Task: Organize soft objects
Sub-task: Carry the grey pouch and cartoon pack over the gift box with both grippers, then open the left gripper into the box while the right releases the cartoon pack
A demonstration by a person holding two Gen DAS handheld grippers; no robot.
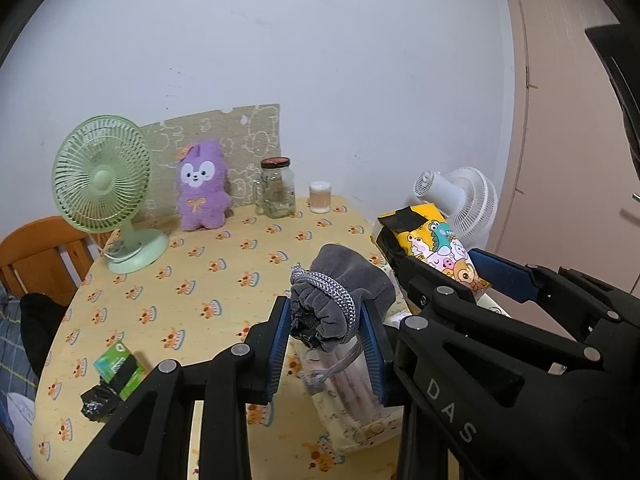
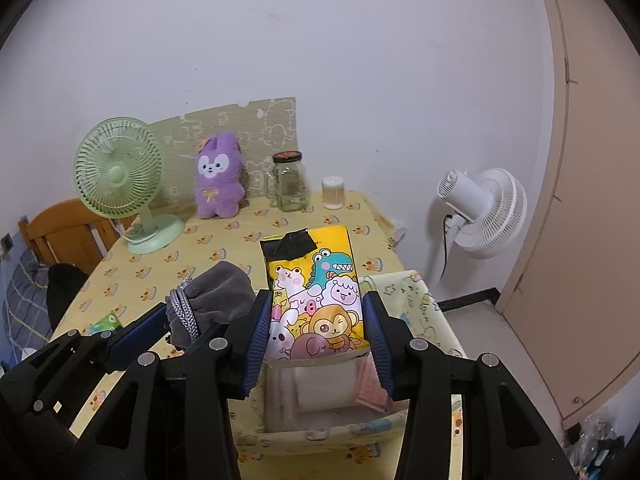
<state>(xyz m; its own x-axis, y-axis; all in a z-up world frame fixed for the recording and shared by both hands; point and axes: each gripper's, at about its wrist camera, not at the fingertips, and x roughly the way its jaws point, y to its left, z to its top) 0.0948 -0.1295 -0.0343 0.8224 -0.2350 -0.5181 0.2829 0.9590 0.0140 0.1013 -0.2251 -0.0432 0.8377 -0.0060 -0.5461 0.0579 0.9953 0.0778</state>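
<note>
Evidently mid-carry, the left gripper point(image 1: 326, 346) clamps a grey drawstring pouch point(image 1: 340, 292) and the right gripper point(image 2: 316, 344) a cartoon-printed packet point(image 2: 316, 296), both above the fabric storage box point(image 2: 424, 312), so next comes lowering and releasing inside.

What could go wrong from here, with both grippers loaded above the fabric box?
The left gripper pinches the grey drawstring pouch only near its cinched neck, so it could slip free. The right gripper holds the cartoon packet beside the pouch; they may collide over the fabric box.
</note>
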